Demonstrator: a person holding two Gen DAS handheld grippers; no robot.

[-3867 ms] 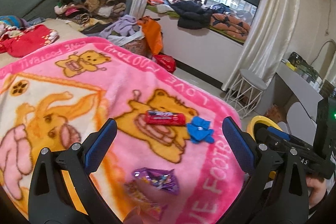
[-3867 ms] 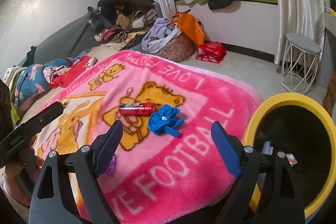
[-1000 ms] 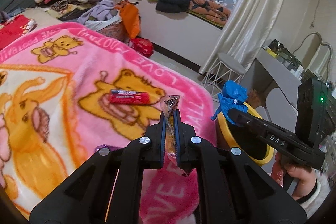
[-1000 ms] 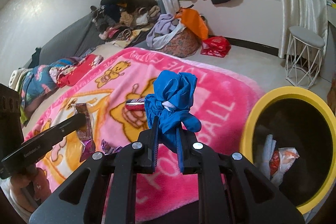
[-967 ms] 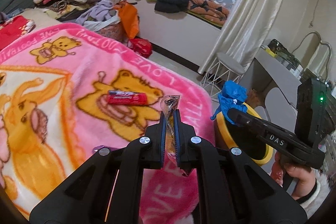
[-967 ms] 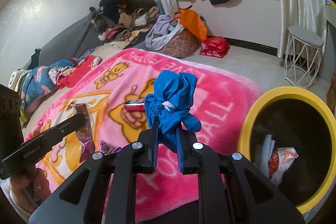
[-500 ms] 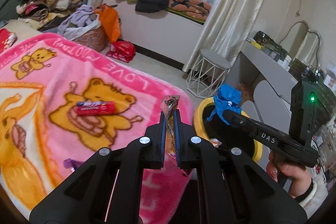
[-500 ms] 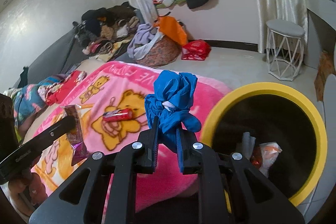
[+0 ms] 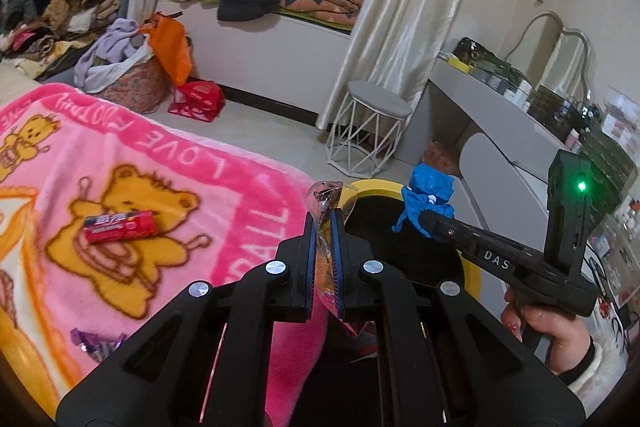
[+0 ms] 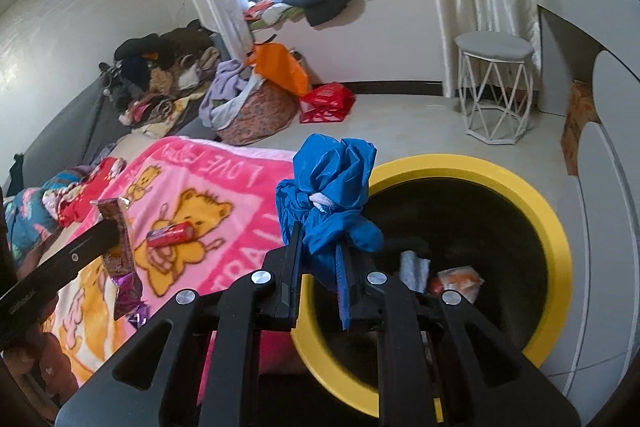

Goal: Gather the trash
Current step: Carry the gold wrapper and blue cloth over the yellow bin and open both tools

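Observation:
My left gripper point(image 9: 322, 217) is shut on a clear snack wrapper point(image 9: 325, 199) and hangs at the near rim of the yellow-rimmed black bin point(image 9: 374, 185). In the right wrist view that wrapper point(image 10: 118, 227) shows at the left. My right gripper point(image 10: 318, 233) is shut on a crumpled blue wad point(image 10: 330, 183), held over the bin's point(image 10: 532, 195) left rim; in the left wrist view the blue wad point(image 9: 426, 197) sits above the bin. A red wrapper point(image 9: 119, 225) and a purple wrapper point(image 9: 96, 341) lie on the pink bear blanket point(image 9: 168, 155).
The bin holds grey and orange-white trash point(image 10: 456, 277). A white wire stool point(image 10: 495, 87), a grey desk point(image 9: 500, 115), a laundry basket with an orange bag point(image 10: 256, 107) and a red bag point(image 10: 326, 103) stand on the floor. A person's hand point(image 9: 548, 327) holds the right gripper.
Both grippers have swung right from over the blanket toward the bin, each still holding its piece. The bin now fills more of both views; the red wrapper has slid leftward in them.

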